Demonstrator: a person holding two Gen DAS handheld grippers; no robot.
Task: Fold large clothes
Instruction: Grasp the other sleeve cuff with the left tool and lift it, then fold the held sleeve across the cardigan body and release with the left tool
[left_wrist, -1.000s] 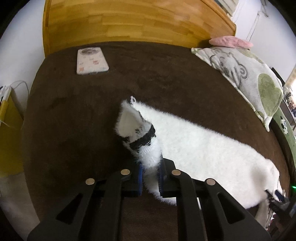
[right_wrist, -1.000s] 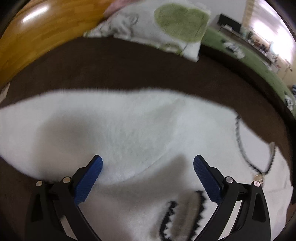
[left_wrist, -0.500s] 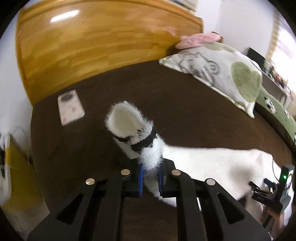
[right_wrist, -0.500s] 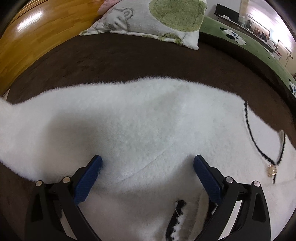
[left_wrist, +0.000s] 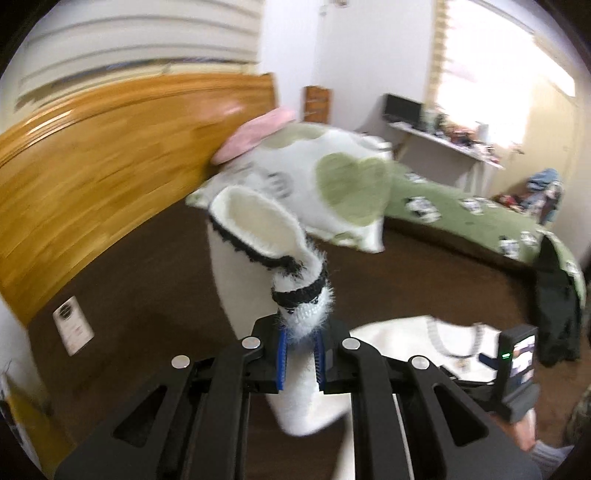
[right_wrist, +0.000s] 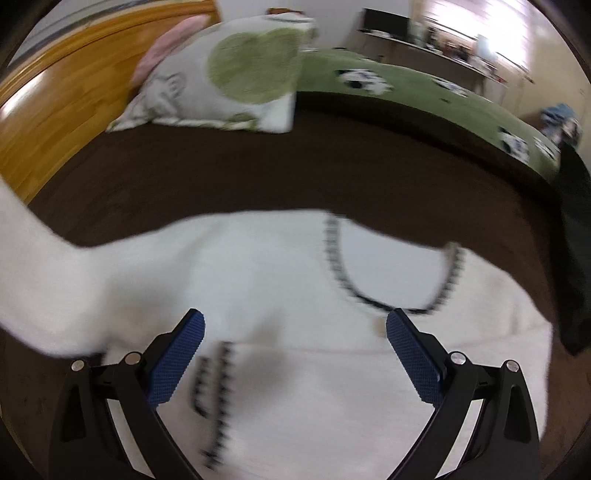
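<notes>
Brown bed (right_wrist: 258, 177), sleeve (left_wrist: 258, 236) apparently claw-pinched, blurred

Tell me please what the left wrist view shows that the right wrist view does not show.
Only the left wrist view shows the left gripper shut on the sleeve cuff of the white fluffy garment, lifted off the bed, and a small flat white object on the brown cover. Only the right wrist view shows the right gripper open above the garment's body and its black-trimmed neckline. Both show the heart-patterned pillow, wooden headboard and green blanket.
</notes>
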